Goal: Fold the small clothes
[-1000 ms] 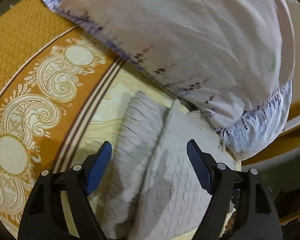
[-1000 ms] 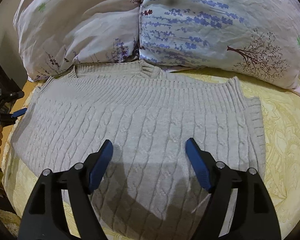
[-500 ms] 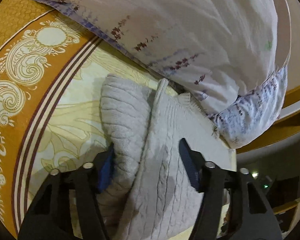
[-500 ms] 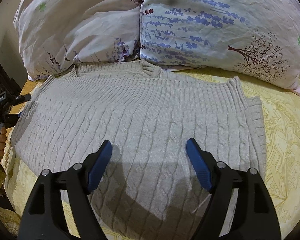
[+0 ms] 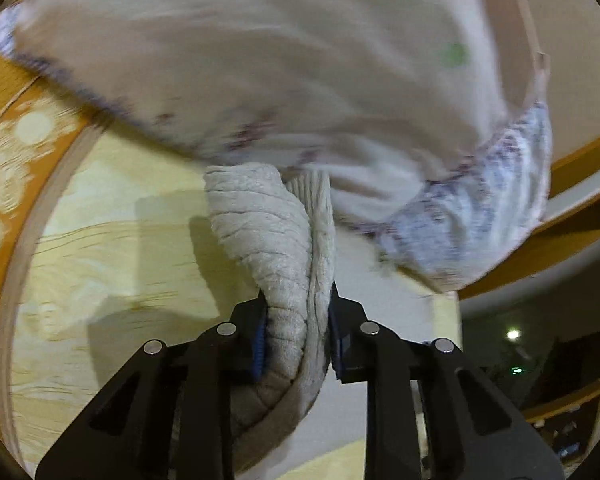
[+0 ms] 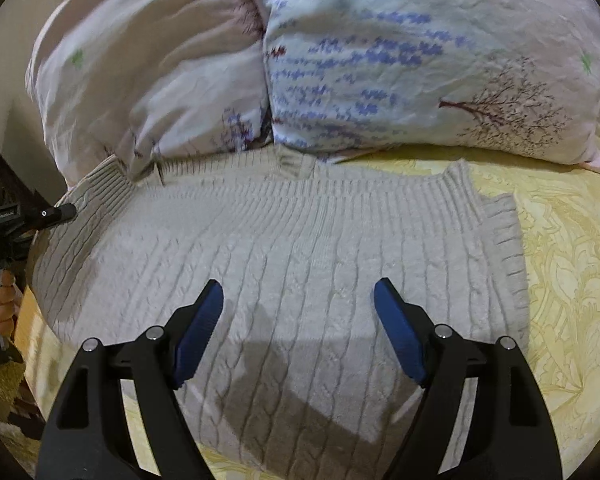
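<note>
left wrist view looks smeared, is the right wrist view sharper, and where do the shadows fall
Left wrist view: motion blur smears the pillow and bedspread, while the left gripper, closing on the sweater edge, stays crisp. Right wrist view: mostly sharp; the open right gripper casts a dark shadow on the sweater; fisheye bends the edges.

A home bedroom: two printed pillows (image 6: pixel 300 64) lie at the head of a bed with a yellow patterned bedspread (image 6: pixel 560 264).
</note>
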